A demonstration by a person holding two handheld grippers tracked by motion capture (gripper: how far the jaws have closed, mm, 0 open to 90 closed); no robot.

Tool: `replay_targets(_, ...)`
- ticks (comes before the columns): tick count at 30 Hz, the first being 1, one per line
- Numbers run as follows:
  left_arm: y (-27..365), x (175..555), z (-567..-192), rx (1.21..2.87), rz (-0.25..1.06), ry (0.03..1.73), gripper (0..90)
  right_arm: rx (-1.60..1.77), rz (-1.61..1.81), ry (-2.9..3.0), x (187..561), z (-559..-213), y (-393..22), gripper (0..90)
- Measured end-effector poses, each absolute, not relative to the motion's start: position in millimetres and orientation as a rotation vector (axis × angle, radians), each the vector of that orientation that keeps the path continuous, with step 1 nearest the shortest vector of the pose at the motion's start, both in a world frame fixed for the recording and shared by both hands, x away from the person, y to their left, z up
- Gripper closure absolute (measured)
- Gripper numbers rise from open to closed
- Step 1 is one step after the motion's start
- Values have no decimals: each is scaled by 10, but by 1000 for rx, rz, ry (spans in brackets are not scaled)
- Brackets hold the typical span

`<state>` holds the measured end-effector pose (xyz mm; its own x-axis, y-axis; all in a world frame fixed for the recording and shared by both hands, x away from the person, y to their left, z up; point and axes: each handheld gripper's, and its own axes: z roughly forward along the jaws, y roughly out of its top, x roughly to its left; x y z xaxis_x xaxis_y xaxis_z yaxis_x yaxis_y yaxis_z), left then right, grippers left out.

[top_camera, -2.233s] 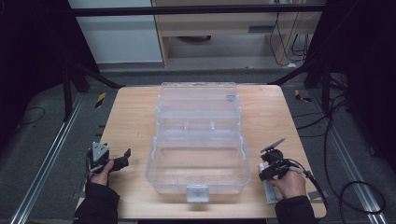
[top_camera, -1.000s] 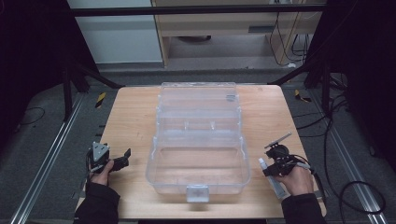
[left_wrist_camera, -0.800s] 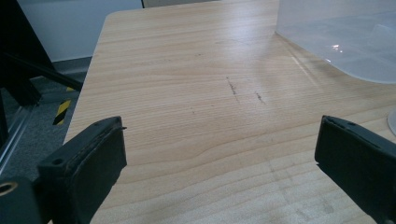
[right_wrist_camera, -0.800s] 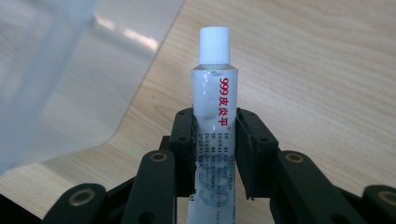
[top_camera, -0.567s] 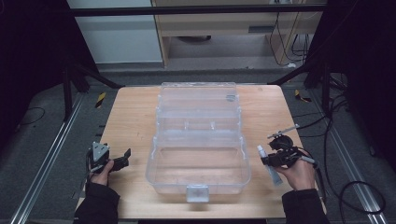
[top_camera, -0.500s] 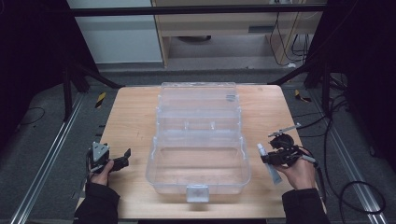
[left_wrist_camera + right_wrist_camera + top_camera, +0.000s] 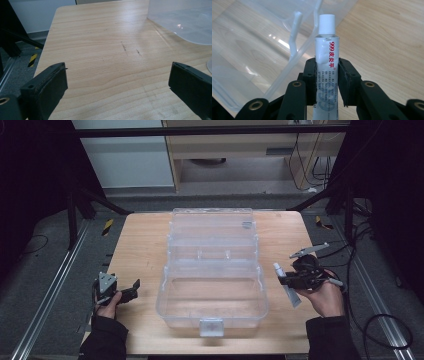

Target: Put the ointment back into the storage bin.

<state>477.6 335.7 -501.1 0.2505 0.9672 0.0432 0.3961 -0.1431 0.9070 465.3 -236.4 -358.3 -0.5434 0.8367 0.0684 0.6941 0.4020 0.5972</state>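
A clear plastic box [image 7: 212,270] stands open in the middle of the wooden table [image 7: 145,245], its lid laid back toward the far side. My right gripper [image 7: 287,280] is shut on a white ointment tube [image 7: 326,57] with a white cap and red print. It holds the tube [image 7: 286,284] above the table just right of the box's [image 7: 262,50] near half, cap pointing toward the box. My left gripper [image 7: 131,289] rests open near the table's left front edge, well left of the box, with only bare wood between its pads [image 7: 47,87].
Metal rails run along the floor on both sides of the table. Black cables [image 7: 380,320] trail on the floor at the right. A box corner [image 7: 185,22] shows at the upper right of the left gripper view.
My right gripper has lifted the tube off the table's front right and carried it away from the person and slightly left toward the box. The left gripper has stayed still.
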Motion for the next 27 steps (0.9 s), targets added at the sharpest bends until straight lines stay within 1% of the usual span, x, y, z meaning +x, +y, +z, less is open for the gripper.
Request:
replay_targets(8,3358,4776,-5011,1691,864,1272,15,1250,894,2439,4650,-3375,-2311,698)
replay_targets(19,3357,4776,-5011,1692,863,1271,15,1050,951,2537,4684,-3112,-2101,698)
replay_targets(27,3358,4776,-5011,1693,862,1271,15,899,946,2631,4736,-3055,-1862,698)
